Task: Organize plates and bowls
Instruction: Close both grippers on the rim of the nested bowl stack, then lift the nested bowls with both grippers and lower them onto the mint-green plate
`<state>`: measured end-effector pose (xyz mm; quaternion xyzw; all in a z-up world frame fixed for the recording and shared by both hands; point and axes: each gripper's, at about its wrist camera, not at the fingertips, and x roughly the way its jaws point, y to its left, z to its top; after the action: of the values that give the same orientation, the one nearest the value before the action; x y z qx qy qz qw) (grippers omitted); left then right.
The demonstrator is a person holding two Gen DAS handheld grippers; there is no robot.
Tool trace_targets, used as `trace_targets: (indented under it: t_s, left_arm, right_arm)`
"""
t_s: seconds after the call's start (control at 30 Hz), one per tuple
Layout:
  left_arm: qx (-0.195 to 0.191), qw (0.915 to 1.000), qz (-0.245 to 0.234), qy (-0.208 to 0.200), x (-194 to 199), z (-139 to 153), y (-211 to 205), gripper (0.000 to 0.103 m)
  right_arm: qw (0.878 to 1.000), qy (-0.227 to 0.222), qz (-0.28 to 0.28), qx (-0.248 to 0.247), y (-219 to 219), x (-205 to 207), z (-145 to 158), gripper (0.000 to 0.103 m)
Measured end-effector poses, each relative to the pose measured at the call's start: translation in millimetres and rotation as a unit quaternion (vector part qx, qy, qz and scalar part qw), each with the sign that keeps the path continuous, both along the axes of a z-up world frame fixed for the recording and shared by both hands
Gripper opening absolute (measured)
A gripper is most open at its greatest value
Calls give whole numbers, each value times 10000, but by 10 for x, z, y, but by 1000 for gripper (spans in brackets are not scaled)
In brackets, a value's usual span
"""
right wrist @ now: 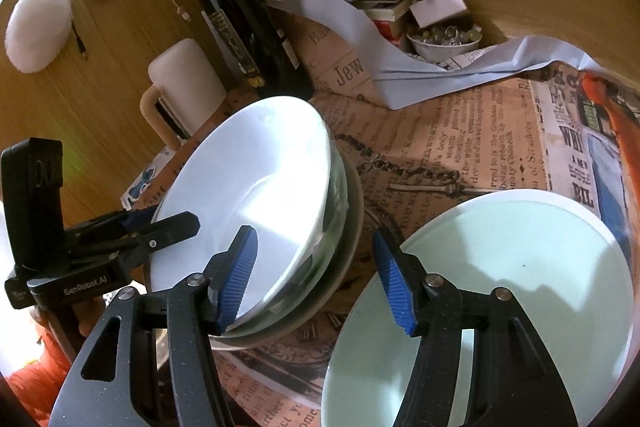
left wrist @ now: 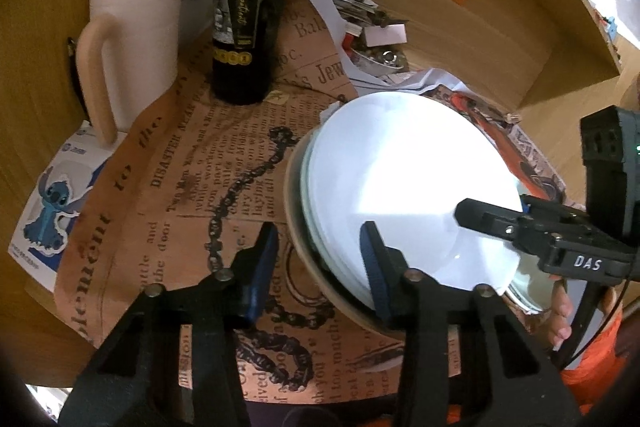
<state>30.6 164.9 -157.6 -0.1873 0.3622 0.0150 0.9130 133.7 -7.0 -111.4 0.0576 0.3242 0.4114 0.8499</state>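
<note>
A stack of dishes stands on the newspaper-print mat: a white plate (left wrist: 408,187) on top, a glass dish under it and a beige dish (left wrist: 304,251) at the bottom. It also shows in the right wrist view (right wrist: 256,187). My left gripper (left wrist: 320,267) is open, its jaws astride the stack's near rim. My right gripper (right wrist: 316,283) is open and empty, between the stack and a pale green plate (right wrist: 520,287) lying flat at the right. The right gripper also shows in the left wrist view (left wrist: 492,219), over the white plate's edge.
A dark wine bottle (left wrist: 248,7) and a cream mug (left wrist: 132,39) stand behind the stack. Crumpled papers and a small bowl of beads (right wrist: 444,41) lie at the back. A wooden wall and shelf (left wrist: 540,7) rise behind. A sticker sheet (left wrist: 52,203) lies at the left.
</note>
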Motion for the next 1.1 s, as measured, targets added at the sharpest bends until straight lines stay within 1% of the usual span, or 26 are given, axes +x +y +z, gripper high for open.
trace_targets:
  t_s: [0.07, 0.1, 0.23, 0.37, 0.53, 0.63, 0.87, 1.1]
  left_arm:
    - [-28, 10000, -60, -23, 5, 2, -15, 35]
    - [-8, 10000, -45, -29, 5, 2, -21, 35]
    - [-36, 10000, 10, -74, -7, -7, -19, 34]
    - [-58, 9999, 124, -65, -4, 8, -24, 33]
    - [138, 9997, 211, -42, -3, 36, -87, 33]
    - [88, 9996, 263, -46, -9, 58, -91, 33]
    - [154, 9993, 318, -117, -28, 125, -148, 33]
    - [192, 9988, 310, -335, -41, 271, -232, 33]
  right_arm:
    - [10000, -21, -5, -12, 10, -8, 2, 50]
    - [10000, -40, 12, -25, 16, -14, 7, 49]
    - [9997, -182, -96, -135, 41, -54, 7, 48]
    - [9997, -142, -205, -20, 17, -47, 4, 45]
    - [9995, -74, -302, 94, -11, -40, 0, 42]
    - [9994, -65, -333, 118, -19, -46, 8, 40]
    - [9989, -144, -397, 209, -68, -69, 52, 40]
    - [9975, -310, -534, 353, -167, -95, 156, 40]
